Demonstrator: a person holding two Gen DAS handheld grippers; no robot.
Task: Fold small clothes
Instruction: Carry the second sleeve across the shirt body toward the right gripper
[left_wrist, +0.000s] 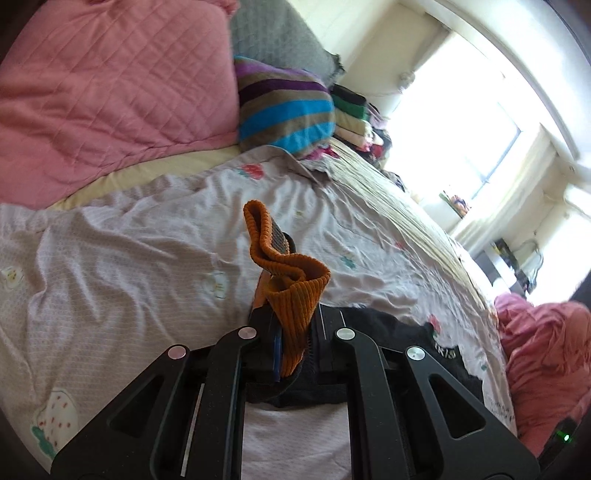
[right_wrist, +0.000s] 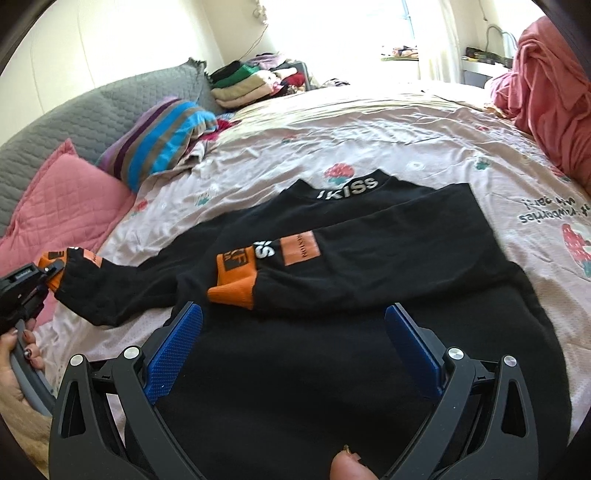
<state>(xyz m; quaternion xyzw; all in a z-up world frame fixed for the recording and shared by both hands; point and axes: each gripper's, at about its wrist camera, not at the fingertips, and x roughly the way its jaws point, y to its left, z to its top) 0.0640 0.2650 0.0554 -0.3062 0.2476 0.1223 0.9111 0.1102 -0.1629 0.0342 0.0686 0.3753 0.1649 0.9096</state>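
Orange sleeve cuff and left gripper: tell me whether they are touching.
Touching. The left wrist view shows the left gripper with its fingers clamped on the orange sleeve cuff.

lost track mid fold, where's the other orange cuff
In the right wrist view, the orange cuff lies on the black top's front, just ahead of the open right gripper.

On the black sweater's collar (right_wrist: 347, 183) we read white letters "IKISS"; in the left wrist view only a fragment of it, "IKIS" (left_wrist: 444, 352), shows beside the gripper. On the sleeve folded across the sweater (right_wrist: 369, 254) we make out a white "SS" and black "KF" on its orange band; the print on the orange patch is too small to read. The bedsheet (right_wrist: 546, 216) carries upside-down handwriting-style print, partly legible as "strawberries".
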